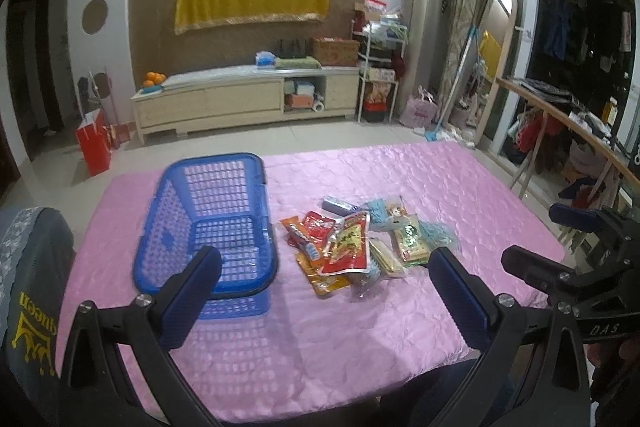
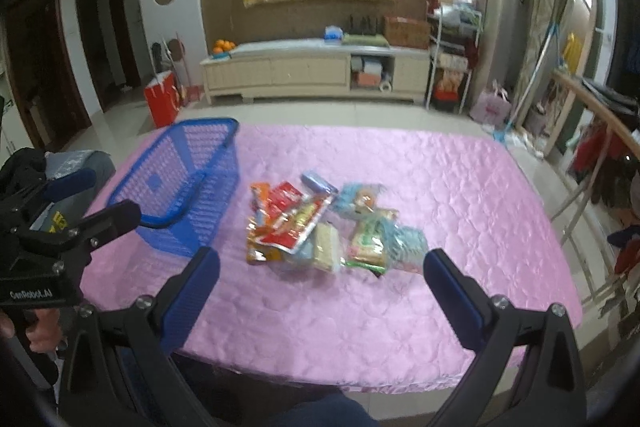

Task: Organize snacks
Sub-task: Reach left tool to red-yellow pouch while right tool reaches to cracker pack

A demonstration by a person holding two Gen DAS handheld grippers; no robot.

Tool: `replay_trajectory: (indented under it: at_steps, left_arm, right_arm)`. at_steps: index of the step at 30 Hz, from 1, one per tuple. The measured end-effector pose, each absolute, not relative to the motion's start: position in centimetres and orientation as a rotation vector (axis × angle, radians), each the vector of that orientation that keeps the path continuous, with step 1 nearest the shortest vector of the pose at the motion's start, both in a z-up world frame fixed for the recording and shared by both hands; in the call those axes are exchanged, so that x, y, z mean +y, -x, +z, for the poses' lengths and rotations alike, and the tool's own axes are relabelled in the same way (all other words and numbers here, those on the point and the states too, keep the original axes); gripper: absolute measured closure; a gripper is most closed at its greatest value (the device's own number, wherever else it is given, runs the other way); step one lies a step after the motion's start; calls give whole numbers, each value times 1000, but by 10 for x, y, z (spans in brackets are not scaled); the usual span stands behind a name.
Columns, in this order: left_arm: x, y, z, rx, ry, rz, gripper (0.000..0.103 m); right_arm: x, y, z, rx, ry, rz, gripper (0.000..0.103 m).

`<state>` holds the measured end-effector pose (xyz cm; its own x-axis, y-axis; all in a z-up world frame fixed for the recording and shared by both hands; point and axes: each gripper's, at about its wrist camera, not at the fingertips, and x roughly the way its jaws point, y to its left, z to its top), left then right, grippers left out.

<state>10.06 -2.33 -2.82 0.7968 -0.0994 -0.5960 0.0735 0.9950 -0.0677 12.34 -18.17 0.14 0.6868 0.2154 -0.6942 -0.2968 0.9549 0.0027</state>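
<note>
A pile of snack packets [image 1: 360, 245] lies in the middle of the pink tablecloth [image 1: 460, 195]; a red and yellow packet [image 1: 346, 247] is on top. An empty blue plastic basket [image 1: 216, 219] stands left of the pile. My left gripper [image 1: 324, 267] is open and empty, held above the near edge of the table. In the right wrist view the pile [image 2: 320, 227] and the basket [image 2: 188, 179] show again. My right gripper [image 2: 320, 267] is open and empty, just short of the pile. It also shows at the right of the left wrist view [image 1: 560, 239].
A grey chair back [image 1: 32, 287] with yellow print stands at the table's left. A wooden rack [image 1: 560, 115] with clothes stands to the right. A cream cabinet [image 1: 248, 99] and a red bag [image 1: 94, 147] are on the floor beyond the table.
</note>
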Motion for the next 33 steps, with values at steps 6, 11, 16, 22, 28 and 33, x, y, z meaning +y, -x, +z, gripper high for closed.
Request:
replay_trajectory:
  at_steps: [6, 11, 16, 22, 28, 33]
  left_arm:
    - [-48, -145, -59, 733, 6, -134, 1]
    - [-65, -185, -87, 809, -18, -171, 1]
    - [-77, -219, -114, 869, -31, -171, 1]
    - [-88, -259, -143, 924, -82, -175, 1]
    - [-87, -291, -178, 988, -110, -166, 1]
    - [-89, -308, -199, 1024, -145, -172, 9]
  right_arm:
    - [-199, -155, -26, 819, 131, 241, 0]
    - [-210, -186, -54, 881, 109, 223, 0]
    - [-218, -217, -82, 940, 89, 202, 0]
    - [-224, -246, -110, 996, 79, 176, 1]
    - [-220, -266, -133, 1031, 63, 188, 2]
    - [-218, -271, -146, 1055, 27, 189, 2]
